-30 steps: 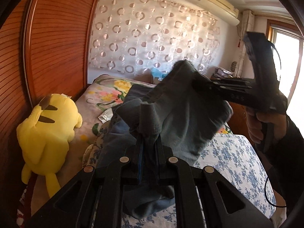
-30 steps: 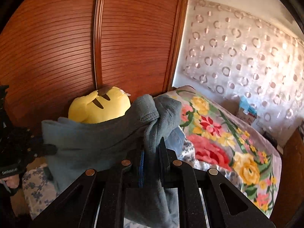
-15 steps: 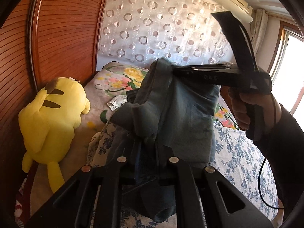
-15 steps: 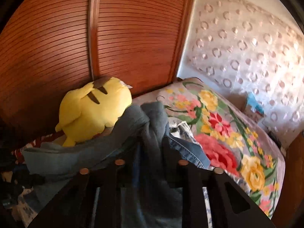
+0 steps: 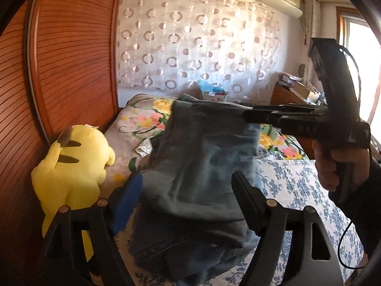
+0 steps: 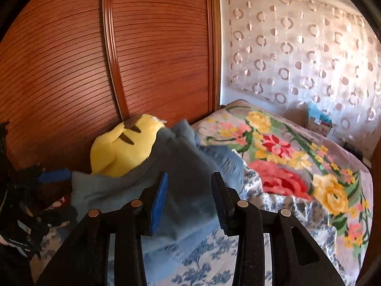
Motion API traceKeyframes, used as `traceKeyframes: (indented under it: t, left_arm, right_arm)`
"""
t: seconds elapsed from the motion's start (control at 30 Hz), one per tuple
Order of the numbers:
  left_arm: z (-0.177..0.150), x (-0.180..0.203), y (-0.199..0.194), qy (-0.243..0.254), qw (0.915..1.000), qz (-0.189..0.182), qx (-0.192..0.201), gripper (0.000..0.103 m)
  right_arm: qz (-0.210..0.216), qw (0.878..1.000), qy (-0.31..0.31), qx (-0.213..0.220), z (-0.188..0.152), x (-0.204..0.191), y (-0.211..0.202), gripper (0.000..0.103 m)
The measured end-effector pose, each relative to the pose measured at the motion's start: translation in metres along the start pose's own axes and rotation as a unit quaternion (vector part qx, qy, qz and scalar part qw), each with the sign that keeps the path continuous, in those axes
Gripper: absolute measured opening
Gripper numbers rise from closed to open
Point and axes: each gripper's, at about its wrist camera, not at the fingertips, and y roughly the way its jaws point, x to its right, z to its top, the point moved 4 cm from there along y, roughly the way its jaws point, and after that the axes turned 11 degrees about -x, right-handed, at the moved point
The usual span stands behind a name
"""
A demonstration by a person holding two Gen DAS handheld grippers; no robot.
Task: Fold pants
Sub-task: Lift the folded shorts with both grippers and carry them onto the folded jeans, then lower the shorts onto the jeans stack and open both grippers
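Left wrist view: the left gripper (image 5: 188,197) has its jaws spread wide, and the pants (image 5: 197,166) sit between them in a bunched, folded stack resting on the bed (image 5: 297,183). The fabric fills the gap, but the jaws aren't pinching it as far as I can tell, so I'd call this one let go. Across from it the right gripper (image 5: 247,116) pokes in sideways at the top edge of the stack. From here its tip is edge-on against the cloth, so this view doesn't show whether it's pinching. My guess is the fold just got laid down and both sides are letting the cloth settle. A yellow plush toy (image 5: 73,169) leans against the wooden wardrobe (image 5: 66,54) right beside the pants, so there's not much room on that side.

Right wrist view: the right gripper (image 6: 189,199) clearly has its jaws apart with the pants (image 6: 181,166) lying loose between the blue pads (image 6: 158,200), nothing clamped. The pants are draped over the blue-flowered sheet (image 6: 200,257), with the top end bumping up next to the plush toy (image 6: 123,147). The left gripper (image 6: 47,178) shows at the far left edge, at the other end of the cloth.

Containers: only a small box (image 6: 318,121) at the head of the bed by the curtain (image 6: 297,54), with something light blue sticking out. Can't tell what it is.
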Motion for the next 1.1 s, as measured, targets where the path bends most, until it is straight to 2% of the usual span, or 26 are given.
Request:
traceKeyframes:
  t: [0.17, 0.33, 0.57, 0.9, 1.1]
  left_arm:
    - [-0.007, 0.004, 0.024, 0.011, 0.9992, -0.001, -0.039, 0.078]
    - [-0.015, -0.003, 0.038, -0.004, 0.9982, 0.000, -0.060, 0.078]
    - [-0.018, 0.001, 0.038, -0.001, 0.9981, 0.004, -0.061, 0.078]
    - [-0.020, 0.006, 0.028, 0.001, 0.9986, 0.004, -0.053, 0.078]
    - [-0.021, 0.009, 0.020, 0.009, 0.9988, 0.018, -0.045, 0.078]
  right_arm:
    - [-0.004, 1.000, 0.011, -0.012, 0.001, 0.011, 0.011, 0.039]
    - [-0.008, 0.999, 0.028, -0.023, 0.010, 0.024, 0.030, 0.039]
    - [-0.016, 0.999, 0.036, -0.026, 0.008, 0.020, 0.028, 0.039]
    - [-0.021, 0.999, 0.042, -0.012, -0.013, -0.005, -0.003, 0.039]
    - [-0.034, 0.998, 0.045, -0.002, -0.030, -0.018, -0.018, 0.047]
